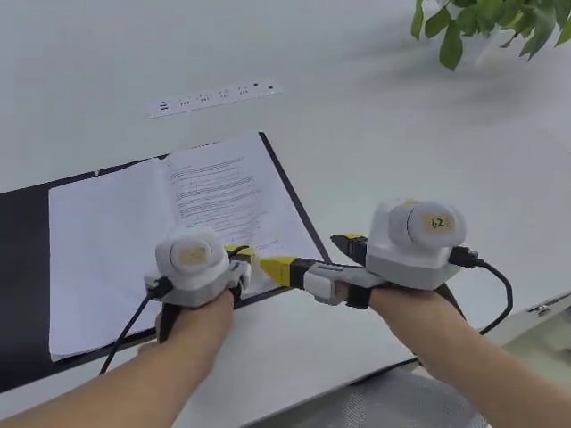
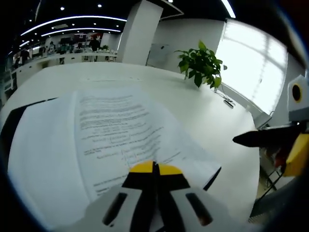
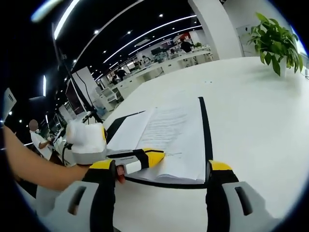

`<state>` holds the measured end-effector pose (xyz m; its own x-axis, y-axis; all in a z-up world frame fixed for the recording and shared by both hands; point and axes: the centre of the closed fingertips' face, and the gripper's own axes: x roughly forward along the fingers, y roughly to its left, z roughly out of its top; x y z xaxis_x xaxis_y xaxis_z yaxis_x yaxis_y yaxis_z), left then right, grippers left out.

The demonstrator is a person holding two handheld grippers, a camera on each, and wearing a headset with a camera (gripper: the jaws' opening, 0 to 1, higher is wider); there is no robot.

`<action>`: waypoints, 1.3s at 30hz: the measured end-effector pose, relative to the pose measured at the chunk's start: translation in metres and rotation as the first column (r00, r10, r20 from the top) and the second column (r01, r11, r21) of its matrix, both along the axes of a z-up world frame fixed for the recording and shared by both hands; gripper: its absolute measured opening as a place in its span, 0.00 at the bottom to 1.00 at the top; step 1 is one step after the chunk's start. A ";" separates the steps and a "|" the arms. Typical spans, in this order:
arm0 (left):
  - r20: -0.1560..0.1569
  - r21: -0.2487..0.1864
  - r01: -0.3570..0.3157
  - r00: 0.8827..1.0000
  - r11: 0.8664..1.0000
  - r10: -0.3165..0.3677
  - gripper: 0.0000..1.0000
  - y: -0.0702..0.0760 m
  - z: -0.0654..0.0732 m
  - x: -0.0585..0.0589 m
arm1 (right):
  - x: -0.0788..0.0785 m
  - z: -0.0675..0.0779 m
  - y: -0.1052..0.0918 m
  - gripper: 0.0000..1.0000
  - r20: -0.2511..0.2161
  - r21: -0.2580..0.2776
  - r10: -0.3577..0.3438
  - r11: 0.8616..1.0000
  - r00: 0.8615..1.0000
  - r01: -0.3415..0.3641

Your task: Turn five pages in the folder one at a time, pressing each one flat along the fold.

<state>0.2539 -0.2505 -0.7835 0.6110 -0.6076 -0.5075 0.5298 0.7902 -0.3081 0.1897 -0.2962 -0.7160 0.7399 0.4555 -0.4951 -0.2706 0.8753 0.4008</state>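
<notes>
Open folder (image 1: 22, 267) on a white table (image 1: 375, 134), grippers at its near edge.
The folder lies toward 9 o'clock in the head view, printed page (image 1: 223, 196) up. The left gripper (image 2: 155, 169) has its jaws together, tips on the page's near edge; I cannot tell whether paper is pinched. At its 3 o'clock, the right gripper (image 3: 161, 165) gapes wide, empty.

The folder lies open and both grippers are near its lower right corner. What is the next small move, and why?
Probably ease the right gripper forward onto the near right corner of the printed page and pinch the top sheet alone. Its jaws stand wide open with that corner between them, while the left gripper is shut over the lower part of the page, so the right one seems better placed to start the turn.
</notes>
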 end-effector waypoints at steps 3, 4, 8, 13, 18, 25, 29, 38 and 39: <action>-0.023 -0.025 -0.012 1.000 1.000 0.011 0.00 0.000 0.000 0.001 | 0.001 -0.006 0.001 0.75 -0.015 0.007 0.000 1.000 1.000 0.000; -0.022 -0.024 -0.009 1.000 1.000 0.008 0.00 -0.001 0.000 0.001 | 0.002 -0.008 0.002 0.75 -0.020 0.009 0.000 1.000 1.000 0.000; -0.023 -0.023 0.000 1.000 1.000 0.000 0.00 -0.001 0.000 0.001 | 0.006 -0.016 0.006 0.67 -0.041 0.022 0.005 1.000 0.999 -0.004; -0.019 -0.014 0.008 1.000 1.000 -0.008 0.00 -0.001 0.001 0.001 | 0.011 -0.024 0.008 0.66 -0.058 0.033 -0.005 0.999 0.998 0.007; -0.016 -0.013 0.007 1.000 1.000 -0.007 0.00 -0.001 0.001 0.000 | 0.017 -0.033 0.004 0.65 -0.073 0.039 -0.020 0.999 0.997 0.022; -0.011 -0.009 0.010 1.000 1.000 -0.010 0.00 -0.002 0.001 0.001 | 0.019 -0.039 0.003 0.65 -0.092 0.049 -0.023 0.998 0.995 0.027; -0.008 -0.006 0.013 1.000 1.000 -0.013 0.00 -0.002 0.002 0.000 | 0.019 -0.040 0.002 0.64 -0.097 0.053 -0.026 0.998 0.995 0.031; -0.001 -0.005 0.020 1.000 1.000 -0.020 0.00 -0.002 0.002 0.001 | 0.019 -0.044 -0.010 0.48 -0.129 0.072 -0.067 0.994 0.989 0.077; 0.002 -0.003 0.021 1.000 1.000 -0.021 0.00 -0.002 0.002 0.001 | 0.018 -0.044 -0.011 0.47 -0.133 0.065 -0.066 0.995 0.989 0.075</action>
<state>0.2547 -0.2528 -0.7818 0.5990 -0.6220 -0.5043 0.5470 0.7778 -0.3096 0.2078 -0.3070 -0.7604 0.7025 0.4411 -0.5585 -0.1506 0.8592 0.4890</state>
